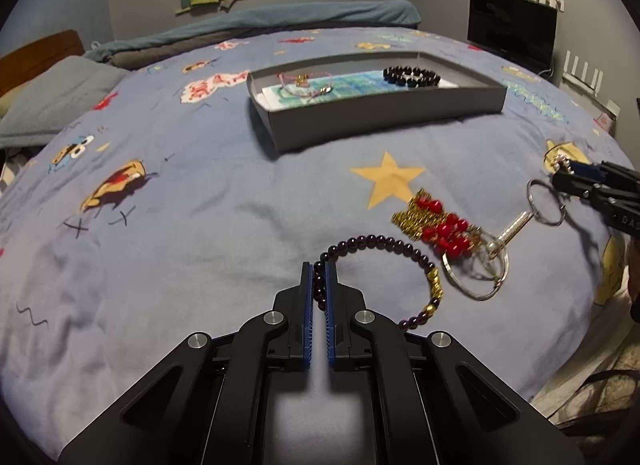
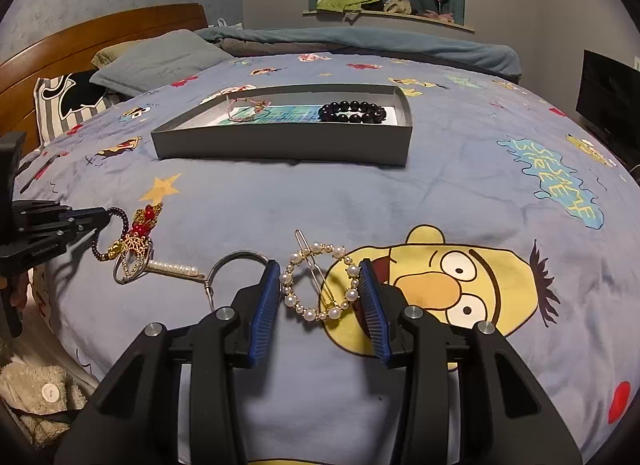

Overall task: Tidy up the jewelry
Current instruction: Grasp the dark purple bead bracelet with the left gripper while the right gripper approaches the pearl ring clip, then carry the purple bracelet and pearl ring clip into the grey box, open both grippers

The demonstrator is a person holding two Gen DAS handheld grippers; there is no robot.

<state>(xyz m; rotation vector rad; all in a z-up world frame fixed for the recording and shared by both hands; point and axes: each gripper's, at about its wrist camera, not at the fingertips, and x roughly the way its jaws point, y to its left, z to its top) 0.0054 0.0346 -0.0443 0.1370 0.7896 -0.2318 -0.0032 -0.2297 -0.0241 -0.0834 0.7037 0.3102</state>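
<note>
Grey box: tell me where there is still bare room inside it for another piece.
Inside the grey box, the middle is free, between the thin pink-and-gold chain at its left end and the black bead bracelet at its right. Both ends are taken.

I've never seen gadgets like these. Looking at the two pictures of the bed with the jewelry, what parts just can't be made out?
- Dark bead bracelet: left wrist view, the stretch between the left gripper pads is hidden by them.
- Red beaded ornament: left wrist view, motion-blurred, so its make is unclear.
- Pink string piece in the gray box: both views, too small to identify.
- Pearl hair clip between the right gripper pads: right wrist view cannot show whether they touch it.
</note>
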